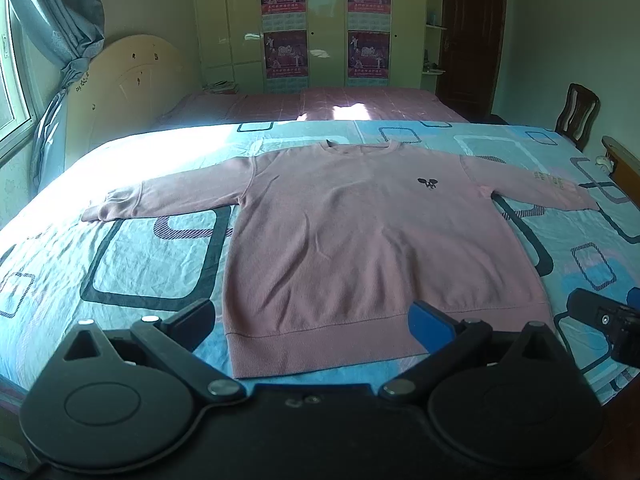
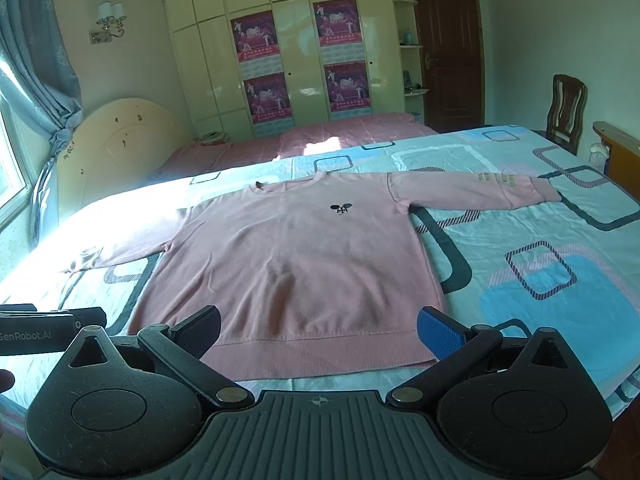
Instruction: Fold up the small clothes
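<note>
Pink sweatshirt lies flat, front up, sleeves spread, mid-frame on the patterned bedsheet; hem toward the bottom of the frame. Left gripper hovers over the hem, jaws spread wide, holding nothing. Right gripper likewise wide apart and empty at the hem, lower centre.

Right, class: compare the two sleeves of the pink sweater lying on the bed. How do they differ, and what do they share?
The sleeve toward the window is plain; the sleeve toward the chair carries pale lettering near its cuff. The window-side sleeve lies at the edge of bright sunlight, while the chair-side sleeve lies in softer light. In the left wrist view the window-side cuff looks slightly bunched and the chair-side sleeve lies smoother. Both are pink, long, spread outward flat on the bedsheet, untouched by either gripper.
</note>
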A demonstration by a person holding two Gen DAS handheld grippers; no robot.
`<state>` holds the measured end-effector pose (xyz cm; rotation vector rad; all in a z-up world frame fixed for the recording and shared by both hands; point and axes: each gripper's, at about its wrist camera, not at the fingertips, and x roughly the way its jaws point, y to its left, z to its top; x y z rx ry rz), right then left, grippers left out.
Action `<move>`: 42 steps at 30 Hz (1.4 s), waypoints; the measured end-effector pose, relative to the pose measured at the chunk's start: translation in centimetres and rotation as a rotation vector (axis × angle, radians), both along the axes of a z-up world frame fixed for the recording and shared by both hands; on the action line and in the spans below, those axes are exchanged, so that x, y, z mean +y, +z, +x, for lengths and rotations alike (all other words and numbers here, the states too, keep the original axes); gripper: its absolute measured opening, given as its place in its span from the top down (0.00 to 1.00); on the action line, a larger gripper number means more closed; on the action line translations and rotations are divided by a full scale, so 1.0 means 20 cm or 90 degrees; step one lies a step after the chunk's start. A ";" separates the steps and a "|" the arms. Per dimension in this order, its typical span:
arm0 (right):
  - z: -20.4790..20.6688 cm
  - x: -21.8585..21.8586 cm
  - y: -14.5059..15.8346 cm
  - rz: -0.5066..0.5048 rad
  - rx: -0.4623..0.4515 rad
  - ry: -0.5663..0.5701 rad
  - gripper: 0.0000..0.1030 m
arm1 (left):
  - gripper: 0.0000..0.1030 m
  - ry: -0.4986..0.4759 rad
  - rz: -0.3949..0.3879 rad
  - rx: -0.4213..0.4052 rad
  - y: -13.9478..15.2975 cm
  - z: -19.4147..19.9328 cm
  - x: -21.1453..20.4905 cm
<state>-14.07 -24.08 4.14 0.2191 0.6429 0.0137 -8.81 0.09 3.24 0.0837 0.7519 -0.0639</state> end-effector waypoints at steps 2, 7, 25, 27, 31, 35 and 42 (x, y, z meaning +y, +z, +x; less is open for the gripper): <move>0.00 0.00 0.00 -0.002 -0.001 -0.001 0.00 | 0.00 0.001 -0.001 0.001 0.00 0.01 0.01; 0.00 0.00 0.00 -0.002 0.000 0.000 0.00 | 0.00 0.001 0.002 -0.001 0.00 0.01 0.02; 0.03 0.05 0.00 -0.006 0.001 0.008 0.00 | 0.00 0.008 0.006 -0.002 0.00 0.03 0.04; 0.03 0.05 0.00 -0.006 0.001 0.007 0.00 | 0.00 0.007 0.006 -0.002 0.00 0.03 0.04; 0.03 0.05 0.00 -0.004 0.003 0.006 0.00 | 0.00 0.006 0.006 -0.002 0.00 0.03 0.04; 0.04 0.04 0.00 -0.004 0.004 0.005 0.00 | 0.00 0.004 0.009 0.000 0.00 0.04 0.03; 0.05 0.01 -0.01 -0.003 0.006 0.000 0.00 | 0.00 0.005 0.011 0.005 -0.01 0.07 0.00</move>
